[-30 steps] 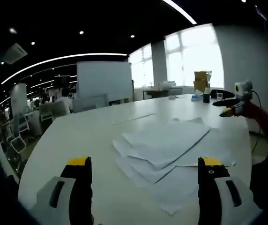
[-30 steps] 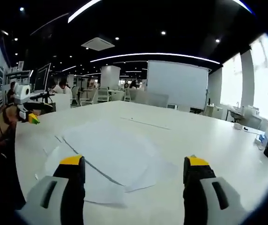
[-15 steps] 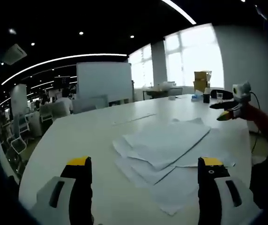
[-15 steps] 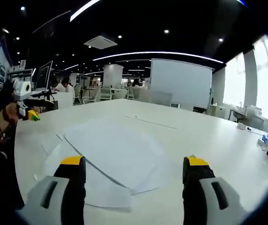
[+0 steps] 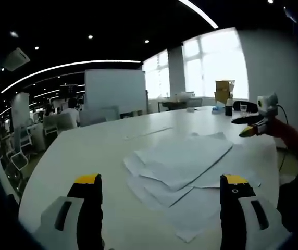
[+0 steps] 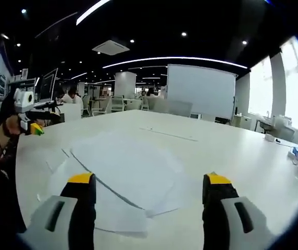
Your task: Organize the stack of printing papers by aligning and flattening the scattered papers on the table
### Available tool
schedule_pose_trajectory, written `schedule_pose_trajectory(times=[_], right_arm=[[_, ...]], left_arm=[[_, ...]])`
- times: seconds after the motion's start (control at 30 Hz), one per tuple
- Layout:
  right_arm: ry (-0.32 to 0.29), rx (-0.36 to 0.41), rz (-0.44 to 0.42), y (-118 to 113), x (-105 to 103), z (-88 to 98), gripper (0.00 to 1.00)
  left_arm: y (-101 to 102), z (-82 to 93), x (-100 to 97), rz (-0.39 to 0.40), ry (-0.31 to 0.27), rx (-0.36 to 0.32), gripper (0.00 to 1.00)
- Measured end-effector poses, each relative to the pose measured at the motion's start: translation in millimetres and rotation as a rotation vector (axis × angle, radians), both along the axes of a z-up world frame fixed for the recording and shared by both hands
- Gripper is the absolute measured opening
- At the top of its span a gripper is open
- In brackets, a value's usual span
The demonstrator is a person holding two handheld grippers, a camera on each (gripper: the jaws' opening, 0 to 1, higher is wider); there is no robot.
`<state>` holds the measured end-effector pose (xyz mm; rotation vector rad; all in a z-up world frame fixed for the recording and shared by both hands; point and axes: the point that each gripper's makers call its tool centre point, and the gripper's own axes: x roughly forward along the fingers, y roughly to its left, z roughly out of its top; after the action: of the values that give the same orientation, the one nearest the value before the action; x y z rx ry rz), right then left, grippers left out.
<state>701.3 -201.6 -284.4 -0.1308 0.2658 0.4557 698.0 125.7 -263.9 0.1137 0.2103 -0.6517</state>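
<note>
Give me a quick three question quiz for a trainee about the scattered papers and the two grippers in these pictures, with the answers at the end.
1. True or false: the papers lie in one squared-up stack on the white table.
2. Multiple choice: the left gripper is A) open and above the table, with the papers ahead of it, B) shut on a sheet, C) pressing the pile flat.
3. Fill in: in the right gripper view, the right gripper has its jaws ____, and nothing is between them.

Key: 1 false, the sheets are fanned out at different angles. 2 A. 3 open.
</note>
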Motion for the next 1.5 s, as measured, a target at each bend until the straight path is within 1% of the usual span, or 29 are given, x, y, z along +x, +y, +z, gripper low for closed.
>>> schedule_pose_trajectory(times=[0.4,0.6,1.5], right_arm=[[0.009,0.005,0.005,3.3,1.4,-6.0,0.79],[0.011,0.04,0.014,5.5,1.5,-5.2,0.79],[0.026,0.024,0.017,8.0,8.0,-13.5,0.78]], left_arm=[[-2.8,0.2,-1.9,-0.005,-0.001,-0.003,0.96],[-3.9,1.1,-2.3,-0.007,-0.004,-0.005,0.96],[-2.3,6.6,-2.0,-0.006,-0.025,-0.013,0.96]])
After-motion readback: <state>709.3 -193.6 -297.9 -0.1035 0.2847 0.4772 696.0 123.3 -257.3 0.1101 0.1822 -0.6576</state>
